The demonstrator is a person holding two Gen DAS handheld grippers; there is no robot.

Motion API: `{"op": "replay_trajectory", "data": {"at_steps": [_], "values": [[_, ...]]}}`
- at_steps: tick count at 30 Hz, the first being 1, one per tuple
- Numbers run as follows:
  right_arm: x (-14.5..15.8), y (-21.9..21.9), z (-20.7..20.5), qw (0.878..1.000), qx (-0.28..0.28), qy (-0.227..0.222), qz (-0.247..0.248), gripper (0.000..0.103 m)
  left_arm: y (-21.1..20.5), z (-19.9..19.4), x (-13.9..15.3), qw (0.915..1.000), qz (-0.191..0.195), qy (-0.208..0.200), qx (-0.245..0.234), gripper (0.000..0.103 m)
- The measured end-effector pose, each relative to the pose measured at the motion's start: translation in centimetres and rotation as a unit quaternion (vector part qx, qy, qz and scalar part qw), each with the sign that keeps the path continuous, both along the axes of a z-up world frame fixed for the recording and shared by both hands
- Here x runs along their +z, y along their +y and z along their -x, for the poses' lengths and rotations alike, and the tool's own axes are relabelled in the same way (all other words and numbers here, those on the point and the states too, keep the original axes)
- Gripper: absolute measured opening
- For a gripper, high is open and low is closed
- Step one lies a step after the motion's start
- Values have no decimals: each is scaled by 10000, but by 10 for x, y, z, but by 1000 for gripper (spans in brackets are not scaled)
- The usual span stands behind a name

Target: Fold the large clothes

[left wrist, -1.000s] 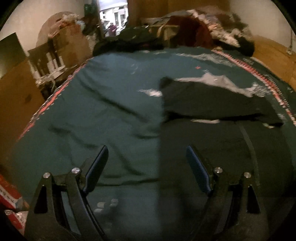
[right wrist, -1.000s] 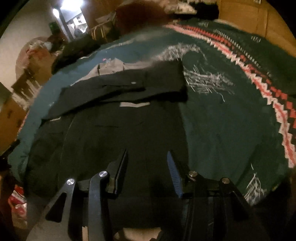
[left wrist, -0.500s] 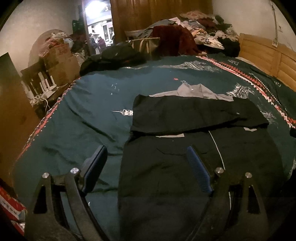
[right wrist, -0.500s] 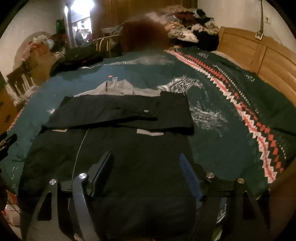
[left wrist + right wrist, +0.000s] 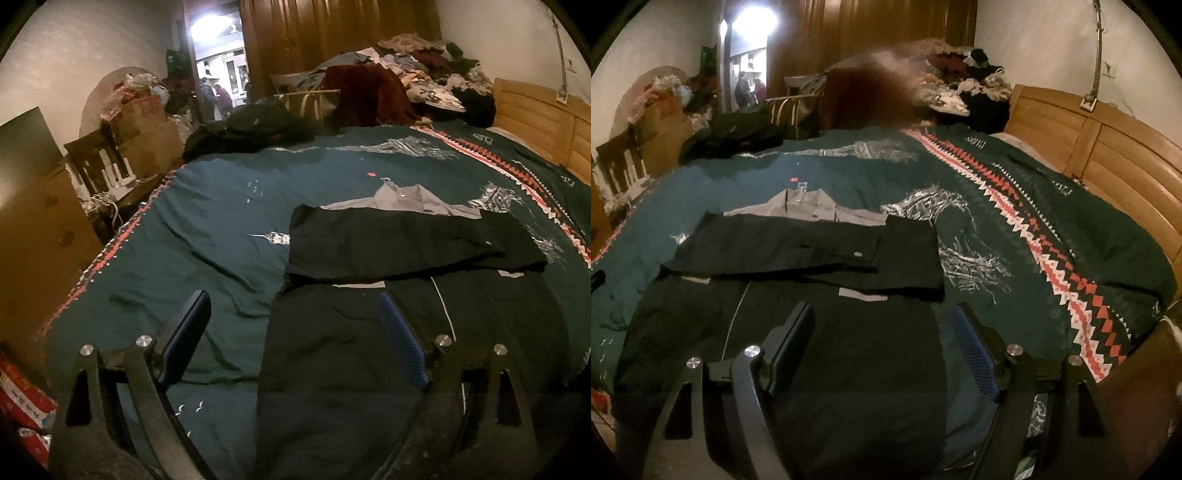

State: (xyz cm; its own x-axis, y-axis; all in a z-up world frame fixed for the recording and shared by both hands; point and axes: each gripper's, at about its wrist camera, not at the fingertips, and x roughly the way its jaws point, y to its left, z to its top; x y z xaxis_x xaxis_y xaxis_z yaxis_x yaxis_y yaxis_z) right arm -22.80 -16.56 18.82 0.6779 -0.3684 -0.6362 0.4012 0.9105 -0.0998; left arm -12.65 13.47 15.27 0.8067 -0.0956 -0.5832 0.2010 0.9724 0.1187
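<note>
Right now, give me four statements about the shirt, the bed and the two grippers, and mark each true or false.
1. The black shirt lies spread on the green bedspread. True.
2. The right gripper is clamped on a sleeve. False: its jaws stand apart, nothing pinched.
3. Both sleeves are folded across the shirt's body. True.
4. The left gripper holds the grey collar. False: it is open, with the collar lying far ahead of it.

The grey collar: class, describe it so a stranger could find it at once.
Start at the teal bedspread with the red zigzag band. On it lies a black shirt, sleeves folded across. At its far end peeks the grey collar, the only pale grey cloth there.
</note>
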Motion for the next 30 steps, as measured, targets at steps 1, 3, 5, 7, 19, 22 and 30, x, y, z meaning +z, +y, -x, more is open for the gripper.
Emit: {"op": "replay_trajectory", "data": {"at_steps": [1,3,5,7,19,22,30], "values": [[2,0,1,10000,-11,-37,38,79,1,1,2,10000,-1,-41,45,95],[6,2,3,9999,-16,-78,108,80,4,3,4,9998,92,-112,102,103],[9,2,4,9998,-14,-123,136,80,7,4,7,9995,219,-181,164,103],[14,3,7,9995,-35,-204,225,80,10,2,7,9992,330,-156,188,103],[32,-7,14,9986,-98,-436,269,84,4,4,14,9983,401,-311,282,103],[30,-8,14,9989,-90,-407,190,84,3,4,13,9984,412,-275,264,103],[19,-6,8,9996,-132,-227,132,84,5,2,9,9987,388,-190,278,103]]}}
